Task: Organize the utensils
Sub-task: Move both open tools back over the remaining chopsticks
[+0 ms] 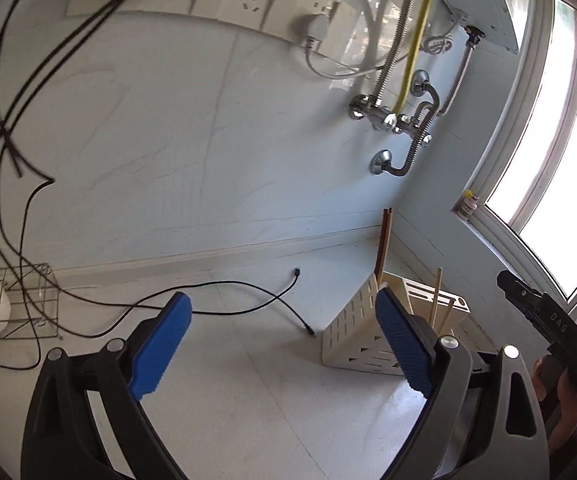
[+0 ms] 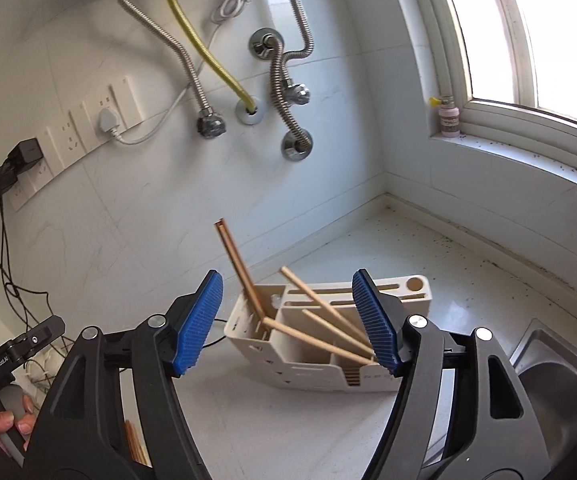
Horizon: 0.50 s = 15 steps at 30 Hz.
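Observation:
A cream slotted utensil holder [image 2: 312, 356] stands on the white counter near the corner. It holds a reddish-brown pair of chopsticks [image 2: 238, 268] leaning left and several light wooden chopsticks [image 2: 320, 304] leaning right. My right gripper [image 2: 288, 320] is open and empty, just in front of and above the holder. My left gripper [image 1: 284, 344] is open and empty, to the left of the holder [image 1: 352, 340]. More brown chopsticks [image 2: 134, 442] lie low at the left of the right wrist view, partly hidden.
A steel sink [image 2: 556, 376] lies to the right of the holder. Black cables [image 1: 224, 310] trail over the counter. A wire rack [image 1: 28, 300] with a white pot stands at the far left. Pipes [image 2: 284, 92] and wall sockets [image 2: 88, 120] line the wall. A window sill [image 2: 520, 148] runs along the right.

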Each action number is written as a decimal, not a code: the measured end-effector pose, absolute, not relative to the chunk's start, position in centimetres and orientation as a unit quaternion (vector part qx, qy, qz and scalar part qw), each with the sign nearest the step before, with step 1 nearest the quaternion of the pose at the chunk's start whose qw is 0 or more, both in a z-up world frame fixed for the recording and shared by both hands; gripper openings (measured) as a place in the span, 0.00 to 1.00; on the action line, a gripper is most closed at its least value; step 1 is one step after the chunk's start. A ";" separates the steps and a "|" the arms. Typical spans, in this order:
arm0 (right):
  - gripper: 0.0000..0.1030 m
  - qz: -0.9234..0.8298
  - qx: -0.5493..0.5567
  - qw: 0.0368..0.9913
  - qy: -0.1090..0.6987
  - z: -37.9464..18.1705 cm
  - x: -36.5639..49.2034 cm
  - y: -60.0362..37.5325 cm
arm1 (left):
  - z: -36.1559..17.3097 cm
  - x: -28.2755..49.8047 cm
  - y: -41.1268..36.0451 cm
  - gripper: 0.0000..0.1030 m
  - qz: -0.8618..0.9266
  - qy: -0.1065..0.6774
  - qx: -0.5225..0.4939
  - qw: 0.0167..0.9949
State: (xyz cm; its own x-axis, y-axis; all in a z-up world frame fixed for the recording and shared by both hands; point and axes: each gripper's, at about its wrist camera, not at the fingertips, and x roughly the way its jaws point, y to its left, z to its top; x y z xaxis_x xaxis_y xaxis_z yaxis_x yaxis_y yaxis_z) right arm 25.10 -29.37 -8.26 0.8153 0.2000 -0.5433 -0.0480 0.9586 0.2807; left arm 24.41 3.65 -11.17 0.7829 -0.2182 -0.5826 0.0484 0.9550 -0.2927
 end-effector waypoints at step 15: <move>0.82 0.178 0.099 0.903 0.377 -11.5 22.6 -18.6 | -16.6 14.6 13.7 0.94 0.055 0.399 -0.175 0.899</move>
State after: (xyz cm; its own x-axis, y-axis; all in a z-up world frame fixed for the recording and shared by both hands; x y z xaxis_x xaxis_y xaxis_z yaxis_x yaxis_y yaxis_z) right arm 22.62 -18.57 -11.52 0.6523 0.3973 -0.6455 -0.2475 0.9166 0.3140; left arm 14.61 13.69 -16.61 0.6761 -0.0407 -0.7356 -0.2377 0.9330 -0.2701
